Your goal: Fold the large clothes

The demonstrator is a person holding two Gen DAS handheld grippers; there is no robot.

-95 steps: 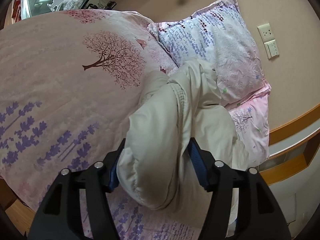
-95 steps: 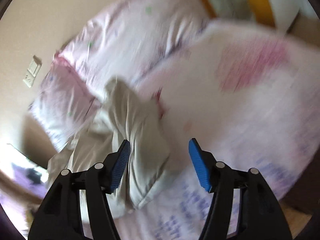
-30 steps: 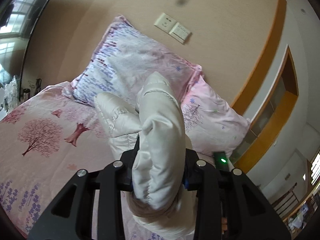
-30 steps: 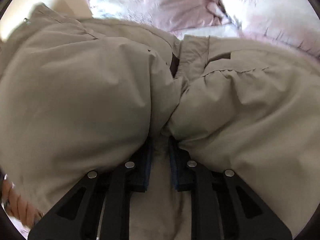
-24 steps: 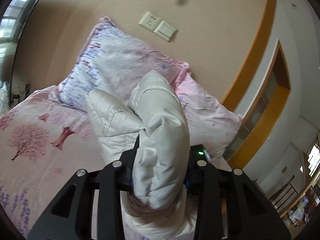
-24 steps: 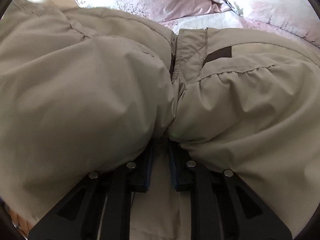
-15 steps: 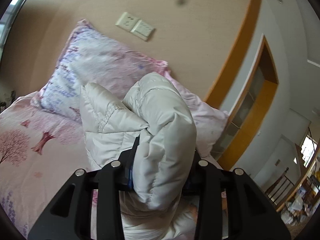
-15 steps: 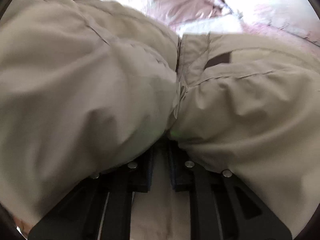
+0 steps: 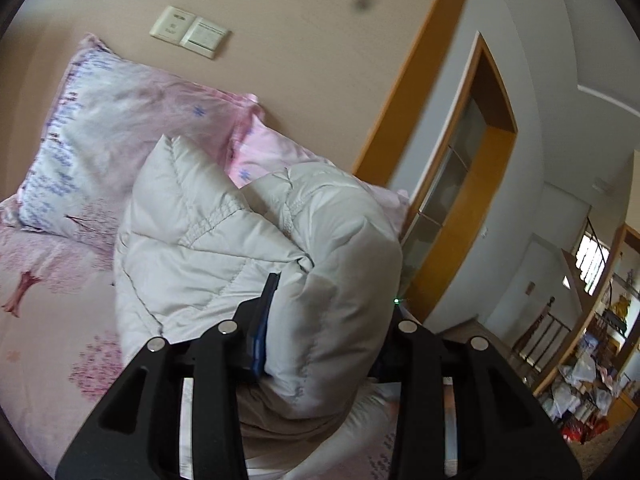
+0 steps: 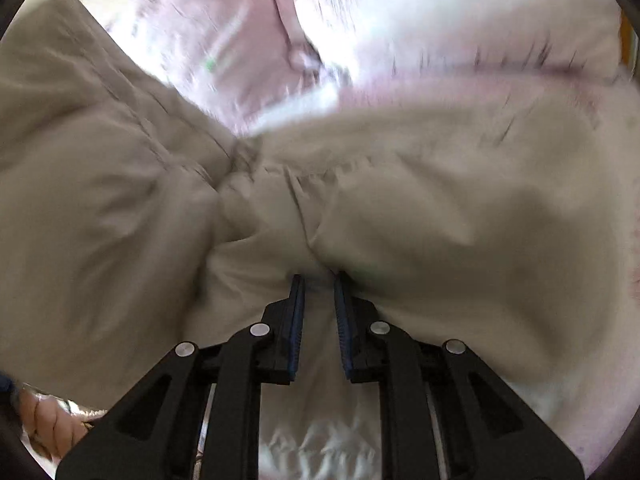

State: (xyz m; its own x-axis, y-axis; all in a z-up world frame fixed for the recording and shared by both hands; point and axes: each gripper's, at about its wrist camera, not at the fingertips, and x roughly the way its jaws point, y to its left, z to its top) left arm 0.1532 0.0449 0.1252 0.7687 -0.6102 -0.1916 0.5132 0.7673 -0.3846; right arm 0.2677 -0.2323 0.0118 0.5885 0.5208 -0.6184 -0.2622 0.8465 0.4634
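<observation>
Jacket (image 9: pixel 256 240) swung doorward, both claws clamped.

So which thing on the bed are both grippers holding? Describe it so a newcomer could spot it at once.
Start at the beige wall with the switch plate; the pink floral pillows lean below it at the head of the bed. In front of them is the puffy jacket, clamped by the left gripper and the right gripper. Unlike the printed pink bedding, it is plain off-white, quilted and bulky.
</observation>
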